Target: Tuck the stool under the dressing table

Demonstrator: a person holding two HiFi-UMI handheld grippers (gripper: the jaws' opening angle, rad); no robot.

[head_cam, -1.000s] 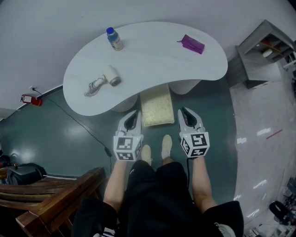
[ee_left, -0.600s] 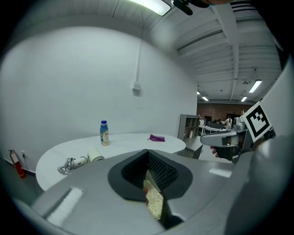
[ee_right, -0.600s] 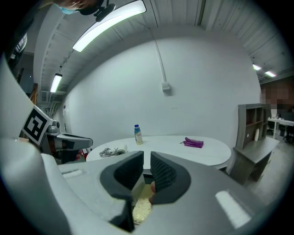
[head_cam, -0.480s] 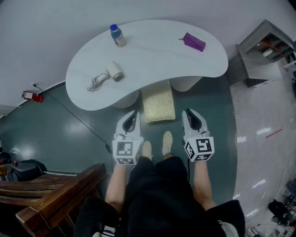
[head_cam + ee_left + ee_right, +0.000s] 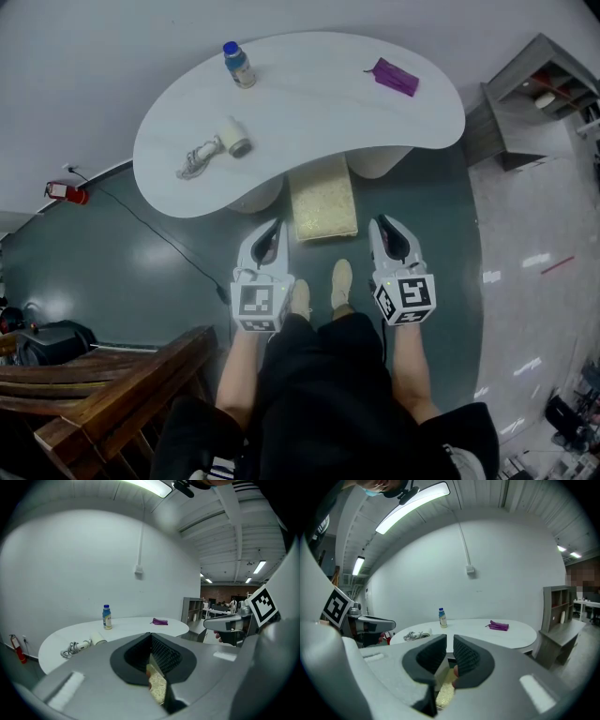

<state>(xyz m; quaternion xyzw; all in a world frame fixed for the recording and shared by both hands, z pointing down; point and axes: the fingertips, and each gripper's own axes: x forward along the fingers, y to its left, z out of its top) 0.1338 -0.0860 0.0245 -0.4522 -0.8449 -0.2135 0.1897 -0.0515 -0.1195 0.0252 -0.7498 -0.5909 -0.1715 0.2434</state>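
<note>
The stool [image 5: 322, 202], with a cream fuzzy seat, stands on the green floor with its far end under the front edge of the white curved dressing table [image 5: 309, 103]. My left gripper [image 5: 272, 230] hangs shut and empty just left of the stool's near end. My right gripper [image 5: 387, 225] hangs to the right of it, its jaws a narrow slit apart with nothing between them. Neither touches the stool. In the left gripper view the shut jaws [image 5: 151, 637] point at the table [image 5: 126, 627]. In the right gripper view the stool seat [image 5: 445, 691] shows below the jaws [image 5: 447, 641].
On the table lie a bottle [image 5: 237, 64], a hair dryer with its cord [image 5: 225, 145] and a purple pouch [image 5: 391, 77]. My feet [image 5: 319, 291] stand behind the stool. A cable [image 5: 159, 244] crosses the floor, wooden furniture [image 5: 112, 403] is near left, a grey shelf unit [image 5: 534, 103] far right.
Both grippers have risen a little together and stayed either side of the stool's near end. The stool has not visibly moved against the table.
</note>
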